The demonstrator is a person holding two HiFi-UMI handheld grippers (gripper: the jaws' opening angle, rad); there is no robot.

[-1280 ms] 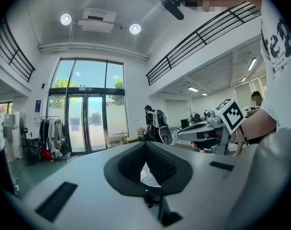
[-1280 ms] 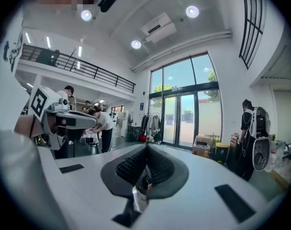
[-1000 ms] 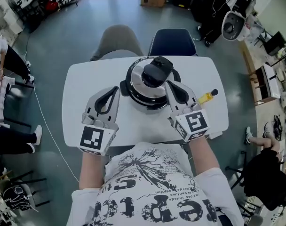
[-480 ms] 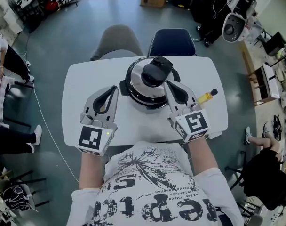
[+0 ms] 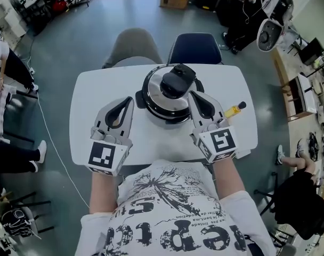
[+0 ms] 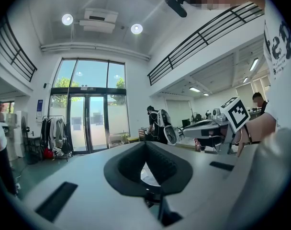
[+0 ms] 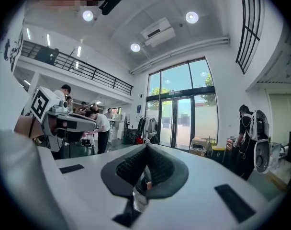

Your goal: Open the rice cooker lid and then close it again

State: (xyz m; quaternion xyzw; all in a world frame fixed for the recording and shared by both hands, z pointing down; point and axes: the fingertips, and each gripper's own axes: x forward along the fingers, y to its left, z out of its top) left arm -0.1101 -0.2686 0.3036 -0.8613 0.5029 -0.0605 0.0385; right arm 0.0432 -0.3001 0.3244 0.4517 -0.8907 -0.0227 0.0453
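The rice cooker stands at the middle of the white table, its steel lid down and a black handle on top. My left gripper lies just left of the cooker, close to its side, jaws shut on nothing. My right gripper sits against the cooker's right side, also shut and empty. In the left gripper view the left gripper has its pads meeting at the tip; in the right gripper view the right gripper looks the same. Neither gripper view shows the cooker.
A small yellow bottle lies on the table right of the right gripper. A grey chair and a blue chair stand at the table's far edge. People and equipment stand around the room's edges.
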